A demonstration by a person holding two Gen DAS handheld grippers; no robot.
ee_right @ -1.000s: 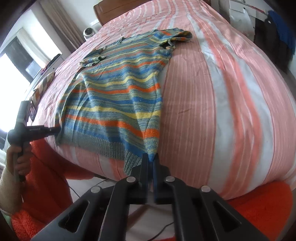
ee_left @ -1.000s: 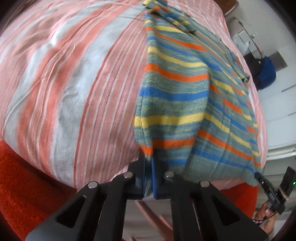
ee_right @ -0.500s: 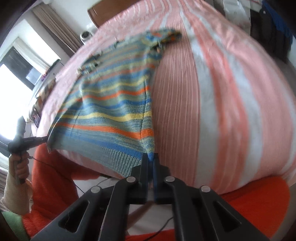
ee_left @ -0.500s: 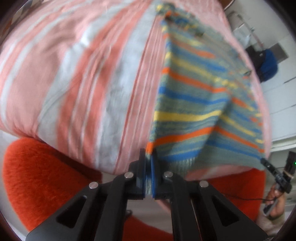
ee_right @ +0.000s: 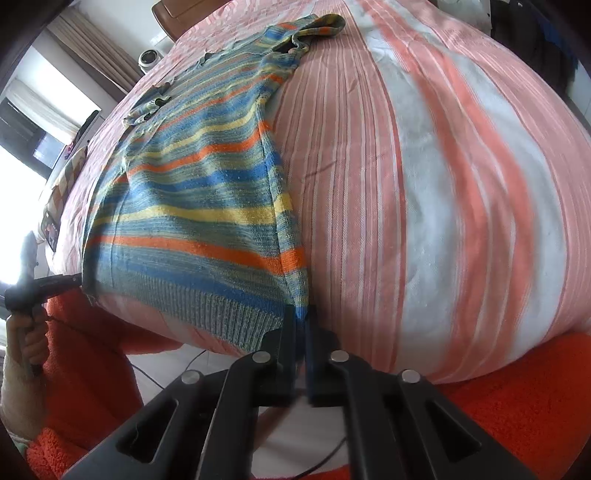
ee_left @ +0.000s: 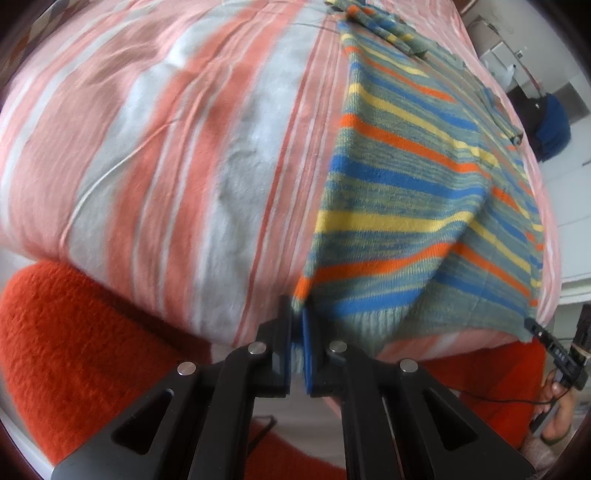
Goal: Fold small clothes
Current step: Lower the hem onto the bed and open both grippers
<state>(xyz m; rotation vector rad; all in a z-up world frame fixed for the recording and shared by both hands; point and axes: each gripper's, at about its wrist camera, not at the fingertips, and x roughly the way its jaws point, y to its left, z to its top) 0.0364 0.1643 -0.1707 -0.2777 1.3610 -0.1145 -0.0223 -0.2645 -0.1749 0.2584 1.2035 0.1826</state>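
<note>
A small knit sweater (ee_left: 399, 192) with blue, yellow, orange and grey-green stripes lies spread on a bed, its hem at the near edge. It also shows in the right wrist view (ee_right: 199, 206). My left gripper (ee_left: 298, 325) is shut on the hem's left corner. My right gripper (ee_right: 301, 325) is shut on the hem's right corner. Each gripper shows in the other's view, pinching the far corner: the right gripper (ee_left: 532, 326) and the left gripper (ee_right: 75, 278). The hem is stretched between them and lifted slightly off the bed.
The bed (ee_right: 424, 166) has a pink, orange and white striped cover (ee_left: 166, 147). An orange fuzzy blanket (ee_left: 74, 350) hangs below its near edge. A wooden headboard (ee_right: 173, 11) and a window (ee_right: 22, 166) are far off. A blue bag (ee_left: 554, 125) sits beside the bed.
Both grippers have kept hold of the hem corners and pulled them back toward the bed's near edge, drawing the sweater taut. The views shook during the pull.
</note>
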